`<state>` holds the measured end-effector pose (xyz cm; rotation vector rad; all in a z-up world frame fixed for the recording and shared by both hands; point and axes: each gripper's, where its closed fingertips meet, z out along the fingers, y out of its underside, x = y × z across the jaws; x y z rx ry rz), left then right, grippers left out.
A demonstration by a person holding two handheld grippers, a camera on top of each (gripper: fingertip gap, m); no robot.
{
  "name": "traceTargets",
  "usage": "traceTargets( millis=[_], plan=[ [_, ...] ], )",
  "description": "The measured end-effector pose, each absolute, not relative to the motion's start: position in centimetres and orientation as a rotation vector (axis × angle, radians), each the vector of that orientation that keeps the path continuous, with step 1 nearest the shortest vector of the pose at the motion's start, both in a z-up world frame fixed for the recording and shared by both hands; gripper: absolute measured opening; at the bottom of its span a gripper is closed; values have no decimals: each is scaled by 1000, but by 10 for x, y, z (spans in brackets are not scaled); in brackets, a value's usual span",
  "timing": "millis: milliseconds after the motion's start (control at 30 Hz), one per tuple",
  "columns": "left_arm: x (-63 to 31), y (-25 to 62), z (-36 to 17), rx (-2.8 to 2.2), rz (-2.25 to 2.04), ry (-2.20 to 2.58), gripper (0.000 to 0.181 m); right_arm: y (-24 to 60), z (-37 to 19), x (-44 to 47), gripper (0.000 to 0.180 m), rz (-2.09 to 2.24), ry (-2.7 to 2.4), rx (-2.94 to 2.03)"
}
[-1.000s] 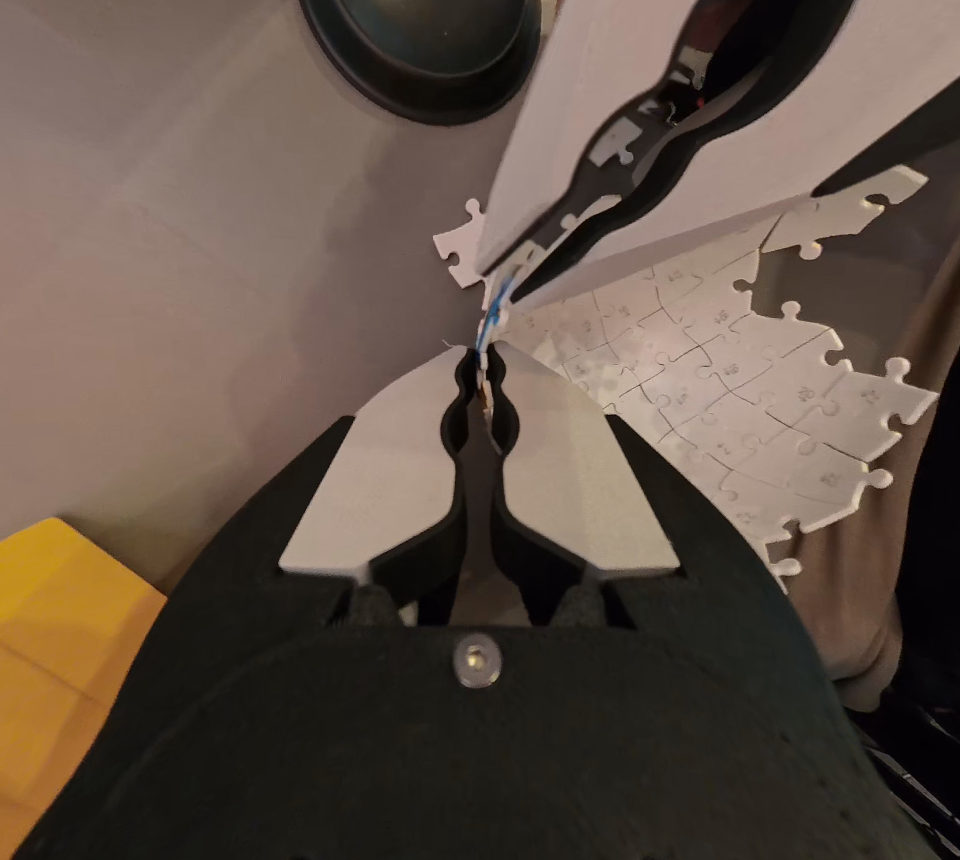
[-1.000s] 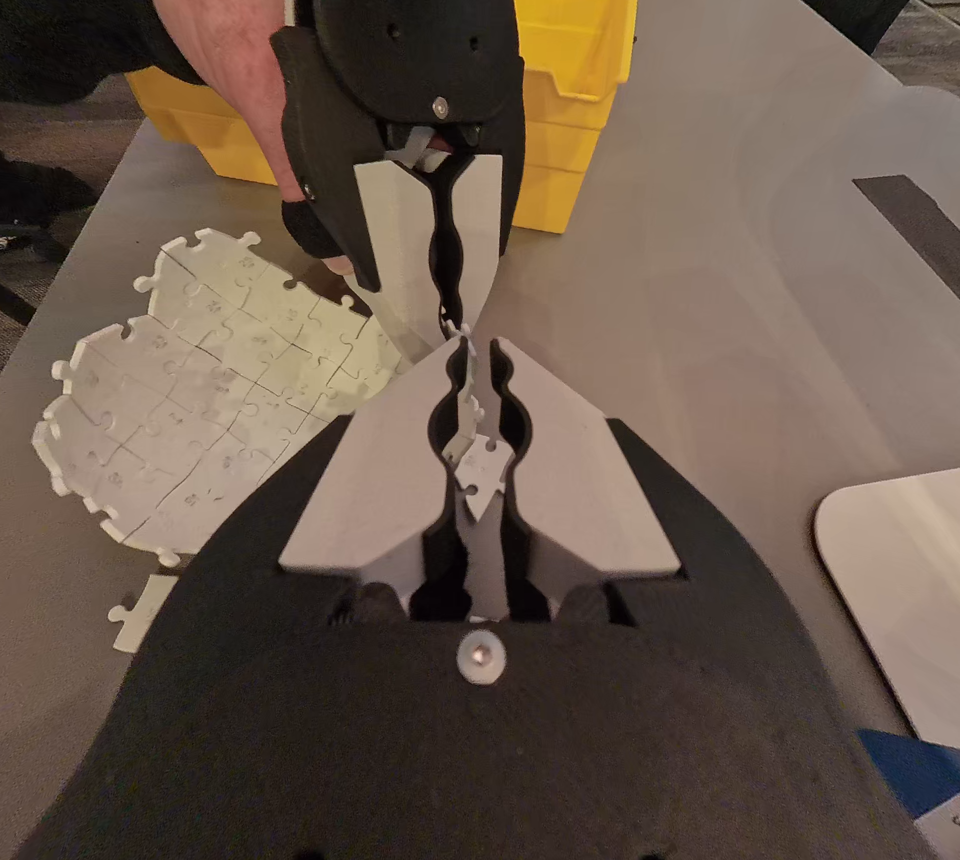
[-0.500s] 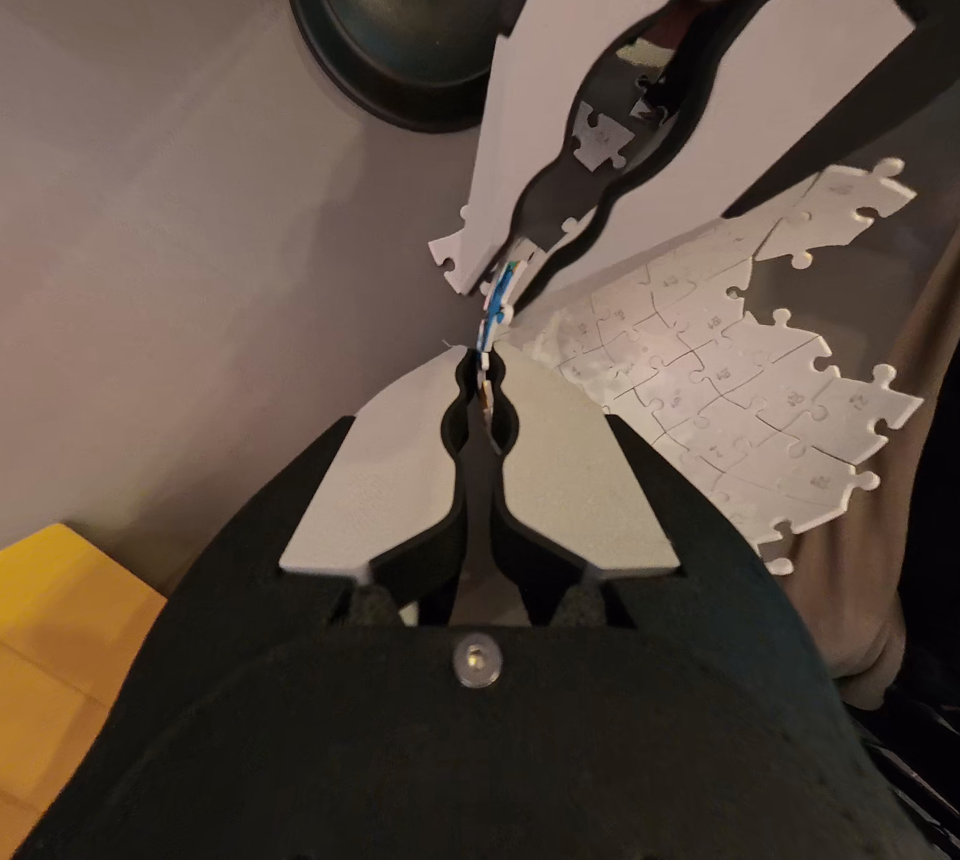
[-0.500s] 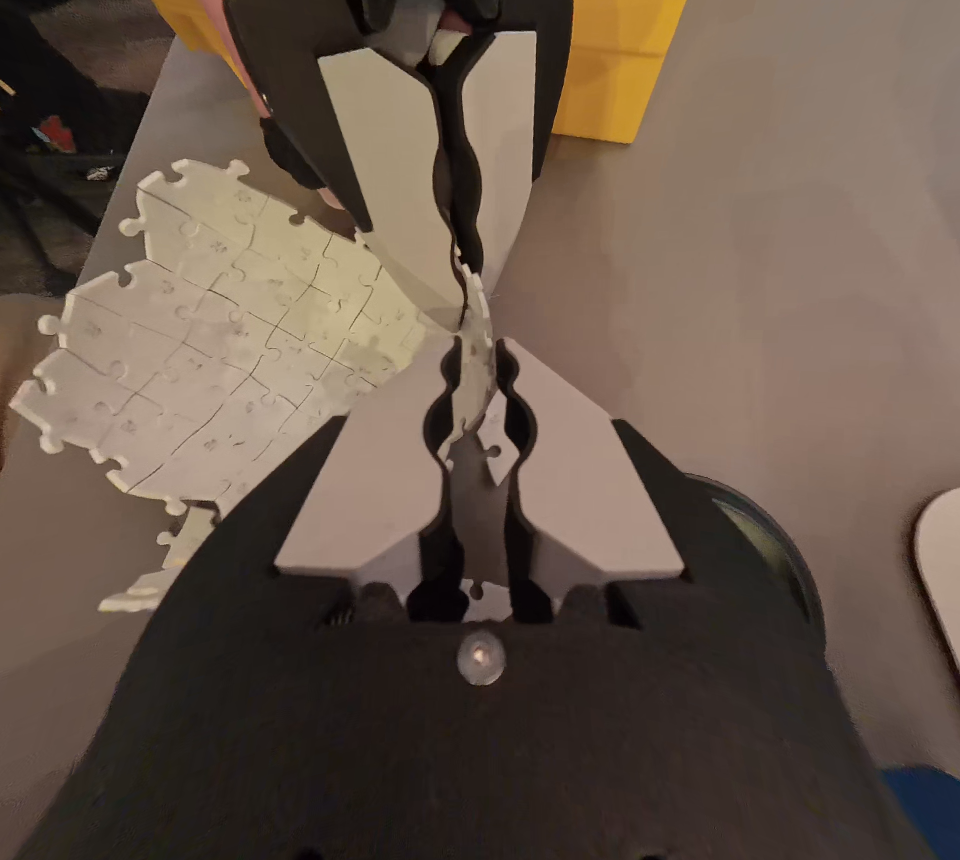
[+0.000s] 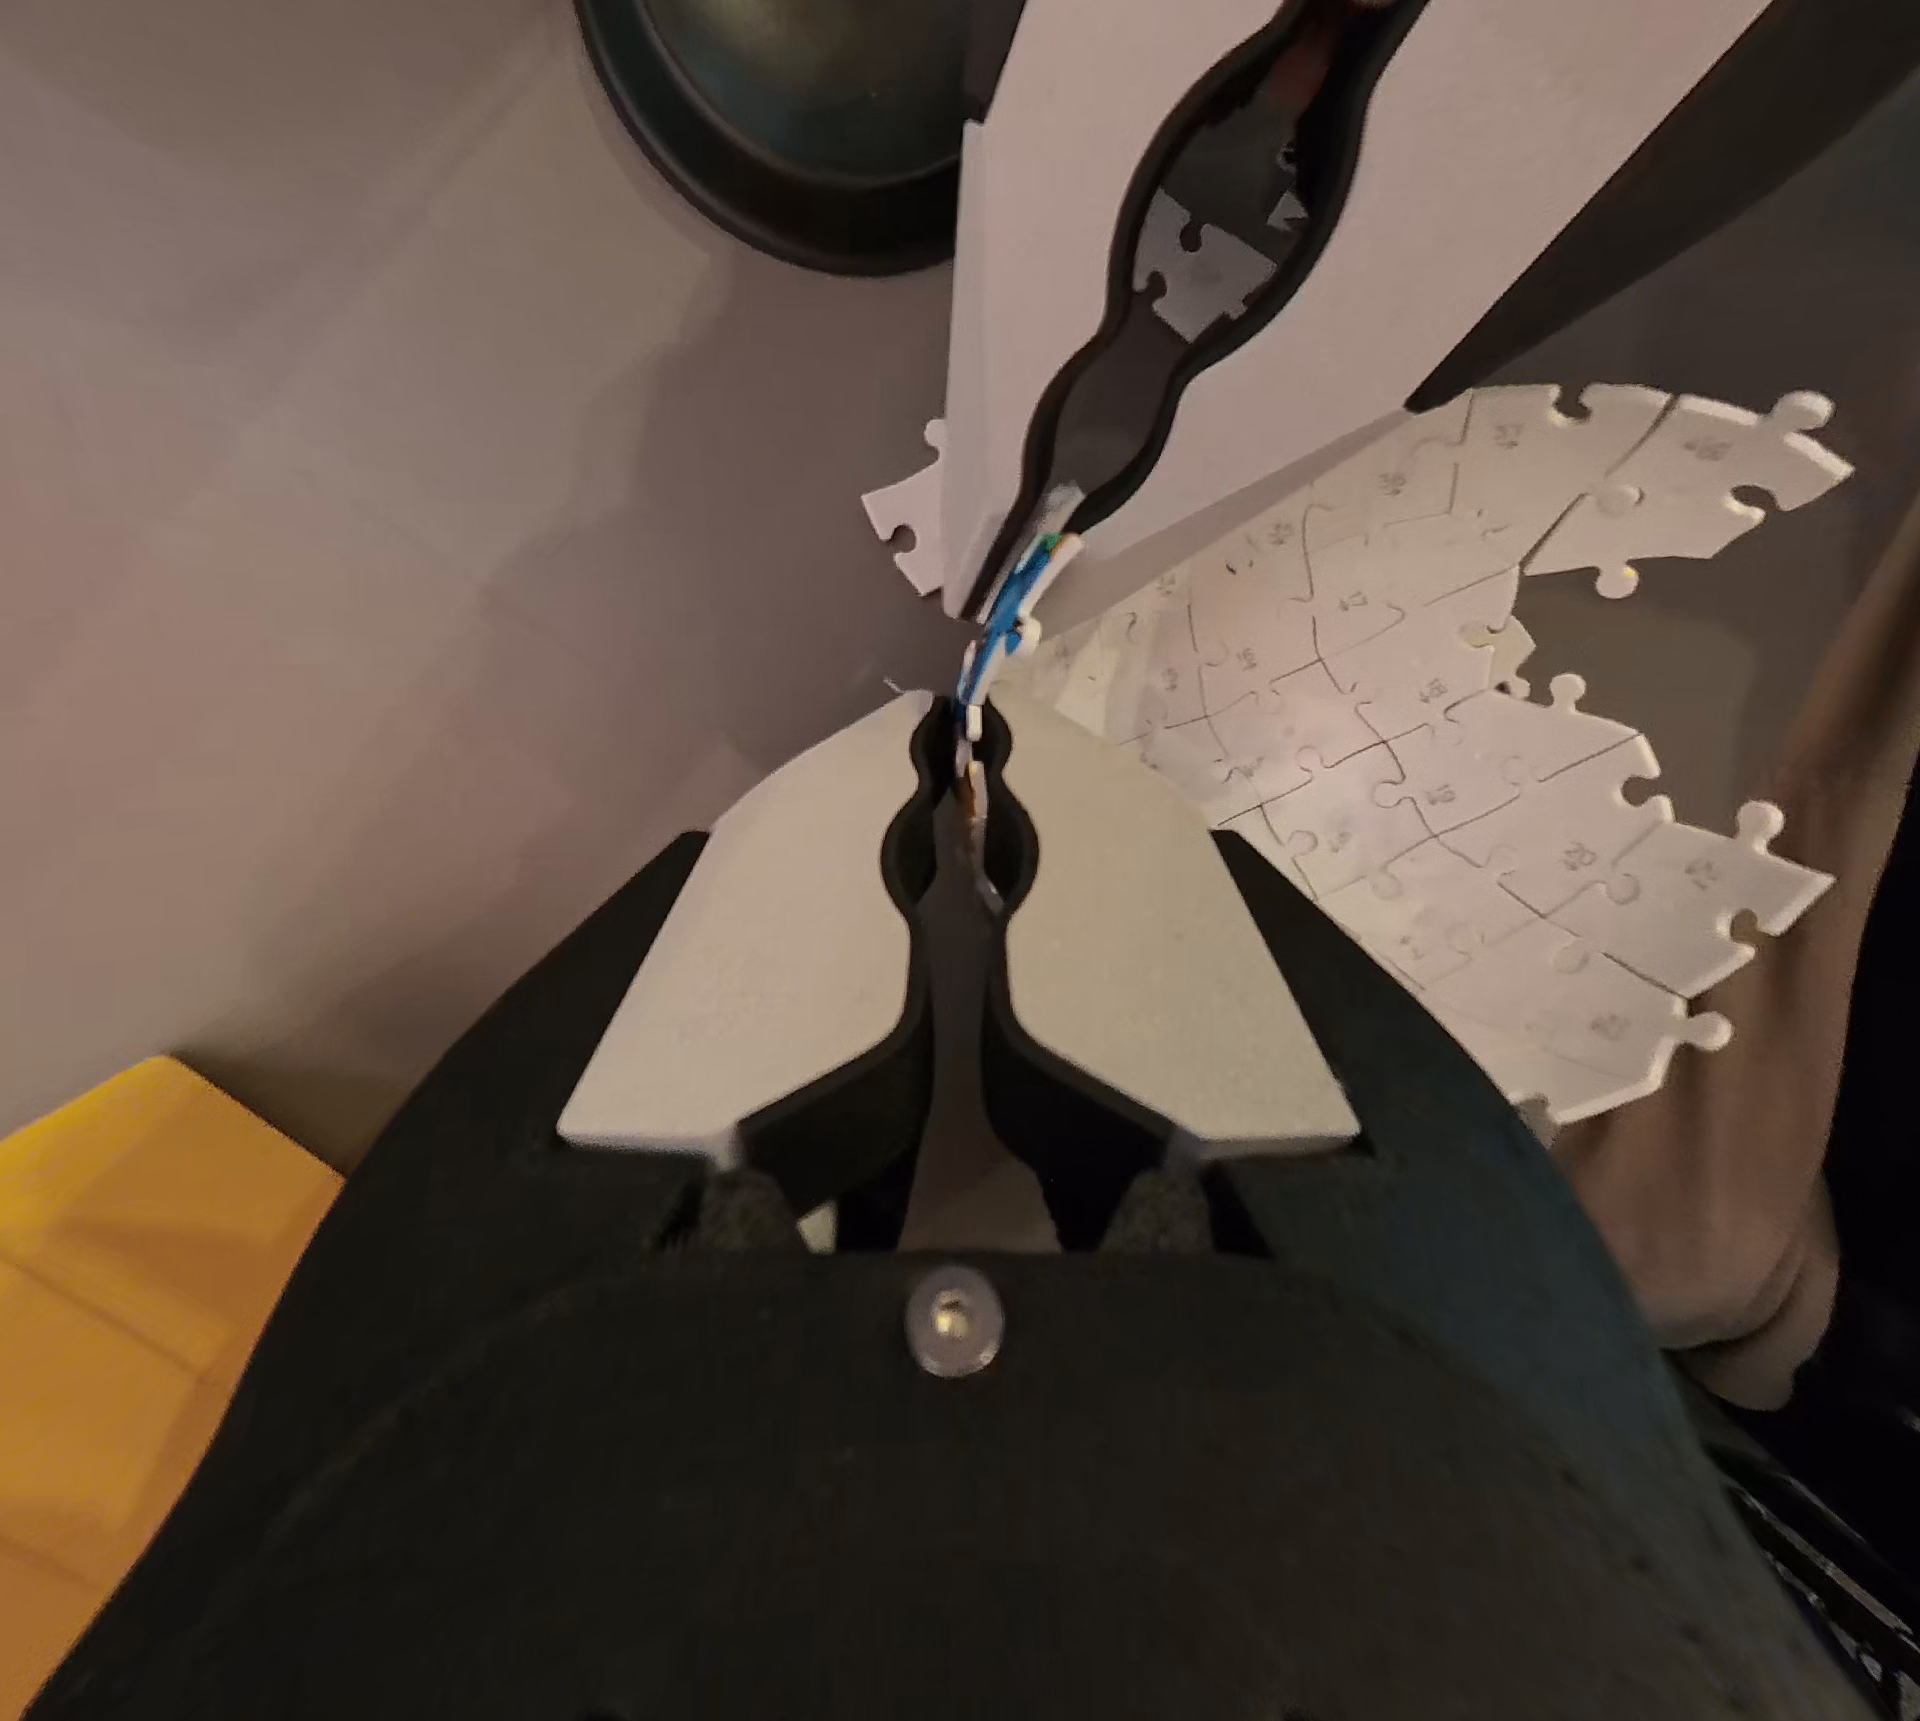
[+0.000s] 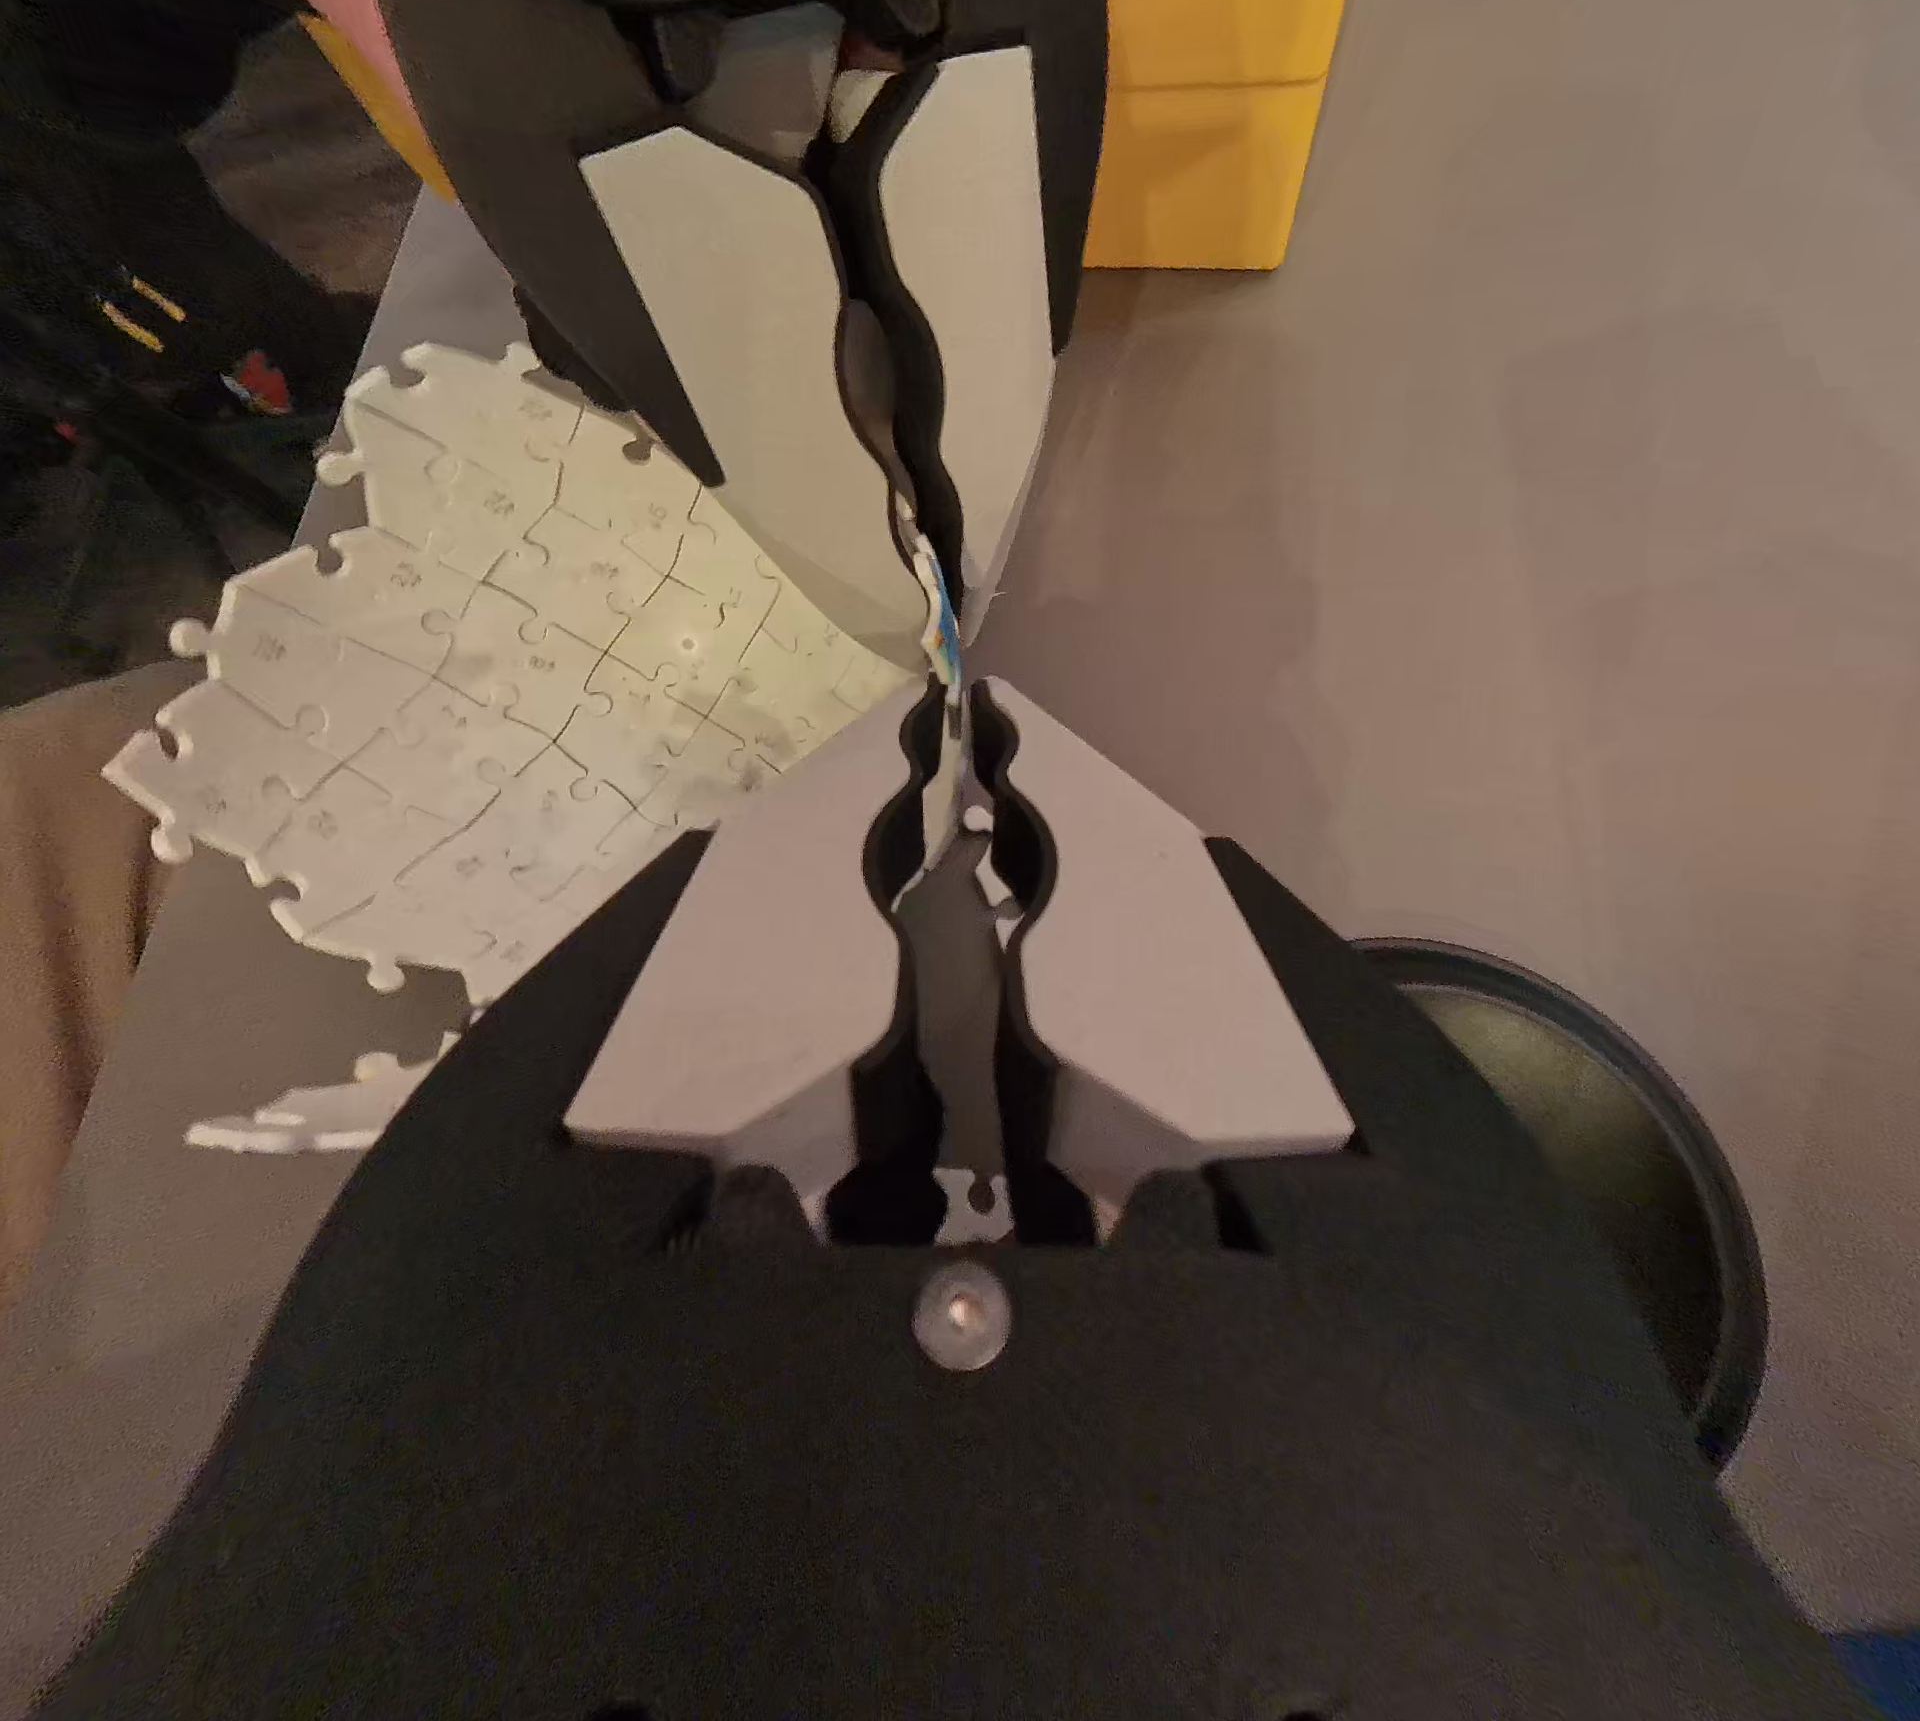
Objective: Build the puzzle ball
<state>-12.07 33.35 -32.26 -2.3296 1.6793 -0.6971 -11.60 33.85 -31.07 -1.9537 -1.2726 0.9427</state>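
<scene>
Left gripper (image 5: 961, 721) and right gripper (image 6: 961, 700) clamped tip-to-tip on one curved puzzle section (image 6: 499, 684); twisting risks popping joints apart.

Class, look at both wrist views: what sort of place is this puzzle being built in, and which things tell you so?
Probably an indoor workroom or lab. A plain grey table carries a yellow plastic bin and a black round dish, and the curved sheet of joined white puzzle pieces is held over it.
</scene>
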Motion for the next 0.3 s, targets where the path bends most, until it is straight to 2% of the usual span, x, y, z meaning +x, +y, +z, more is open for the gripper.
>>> traceTargets(
  millis=[100, 300],
  plan=[
    [-121, 332, -322, -2320, -709, 1685, 3, 339, -312, -118, 6, 953, -1261, -1962],
    [-119, 332, -321, -2284, -702, 1705, 4, 336, -310, -117, 1, 991, -1264, -1962]
  ],
)
